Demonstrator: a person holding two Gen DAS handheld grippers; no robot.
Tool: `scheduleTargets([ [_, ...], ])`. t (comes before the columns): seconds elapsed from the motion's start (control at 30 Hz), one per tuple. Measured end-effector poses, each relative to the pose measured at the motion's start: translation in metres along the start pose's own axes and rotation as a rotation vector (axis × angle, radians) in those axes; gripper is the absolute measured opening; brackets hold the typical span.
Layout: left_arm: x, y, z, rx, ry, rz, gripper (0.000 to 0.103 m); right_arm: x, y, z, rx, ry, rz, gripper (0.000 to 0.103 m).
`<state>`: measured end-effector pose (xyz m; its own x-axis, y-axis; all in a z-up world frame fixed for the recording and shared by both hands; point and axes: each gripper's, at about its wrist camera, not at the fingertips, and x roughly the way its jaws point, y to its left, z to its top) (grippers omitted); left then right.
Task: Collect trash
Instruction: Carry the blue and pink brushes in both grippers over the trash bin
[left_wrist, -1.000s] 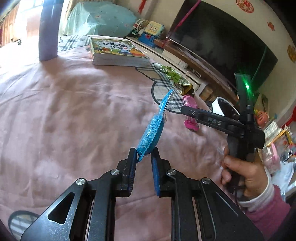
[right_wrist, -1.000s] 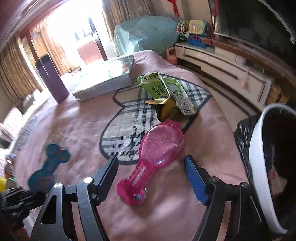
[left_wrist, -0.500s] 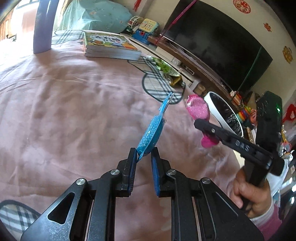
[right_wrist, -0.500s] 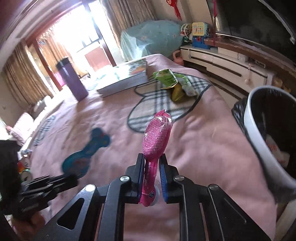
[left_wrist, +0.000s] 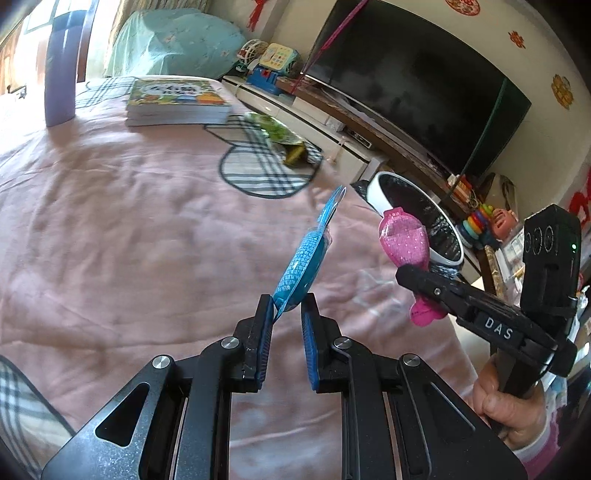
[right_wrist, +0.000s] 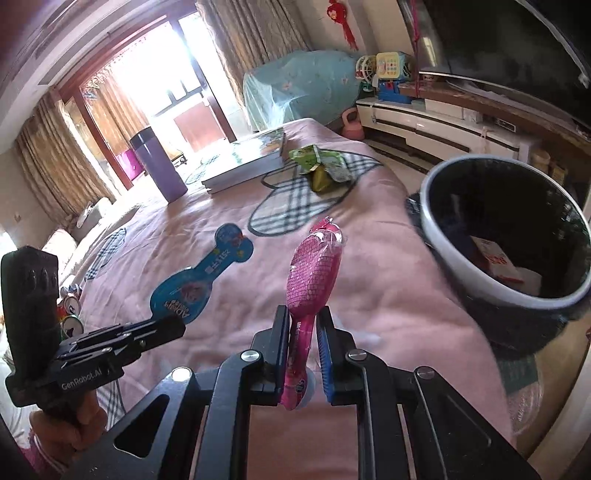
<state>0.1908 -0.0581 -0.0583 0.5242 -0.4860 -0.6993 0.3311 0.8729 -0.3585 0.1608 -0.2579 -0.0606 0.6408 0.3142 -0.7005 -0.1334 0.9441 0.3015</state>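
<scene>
Blue wrapper (left_wrist: 303, 266) and pink wrapper (right_wrist: 312, 280) are gripped by left tool (left_wrist: 287, 314) and right tool (right_wrist: 303, 328); carriage toward the bin (right_wrist: 439, 258) at three o'clock is judged next.

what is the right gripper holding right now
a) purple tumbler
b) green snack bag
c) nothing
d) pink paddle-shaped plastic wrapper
d: the right gripper is shut on the stem of the pink paddle-shaped plastic wrapper, lifted clear of the pink blanket.

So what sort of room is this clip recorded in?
Most likely a home living room or bedroom: a large dark flat television stands on a long low white cabinet, a pink quilted cover with plaid heart patches fills the foreground, and tall brown curtains flank a bright balcony door.
</scene>
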Motion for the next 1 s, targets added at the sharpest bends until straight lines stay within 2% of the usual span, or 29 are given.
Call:
scheduleTargets([
  [0.47,0.014,-0.074,0.002,0.106,0.004,0.048,0.015,-0.049,-0.042,-0.006,0.019,-0.097,0.012,0.015],
  [1.0,0.030,-0.124,0.004,0.174,0.030,0.011,0.015,-0.082,-0.084,-0.011,0.078,-0.156,-0.019,0.014],
])
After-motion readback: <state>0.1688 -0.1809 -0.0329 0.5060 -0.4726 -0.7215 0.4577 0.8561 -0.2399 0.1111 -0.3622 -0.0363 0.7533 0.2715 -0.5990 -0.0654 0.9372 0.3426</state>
